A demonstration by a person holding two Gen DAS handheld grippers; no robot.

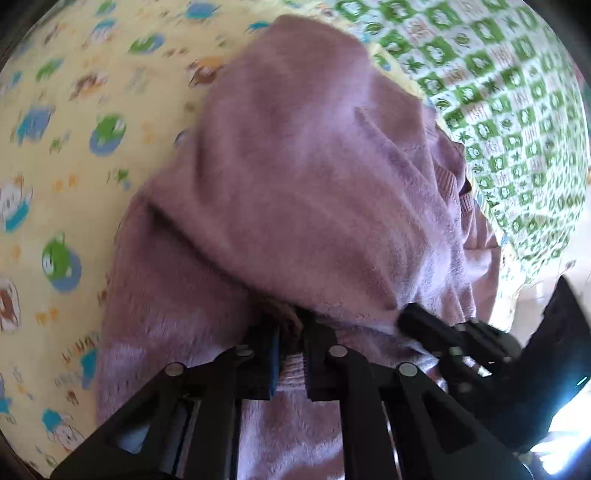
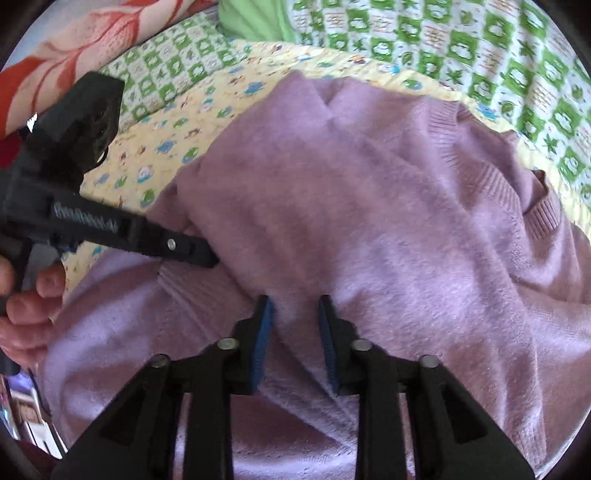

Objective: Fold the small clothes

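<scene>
right wrist view alone shows hand (image 2: 22, 314), orange floral fabric (image 2: 85, 44), lilac sweater (image 2: 369, 221)

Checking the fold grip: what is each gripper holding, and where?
Both pinch the purple sweater: left gripper on its ribbed edge, right gripper on a fabric fold.

Yellow cartoon-print sheet (image 1: 74, 110) under green checked blanket (image 2: 480, 48) (frog motifs); orange floral fabric (image 2: 92, 33).

A home bedroom: cartoon-print yellow sheet (image 1: 74, 155), green-checked quilt (image 2: 480, 48), floral pillow (image 2: 92, 40).
</scene>
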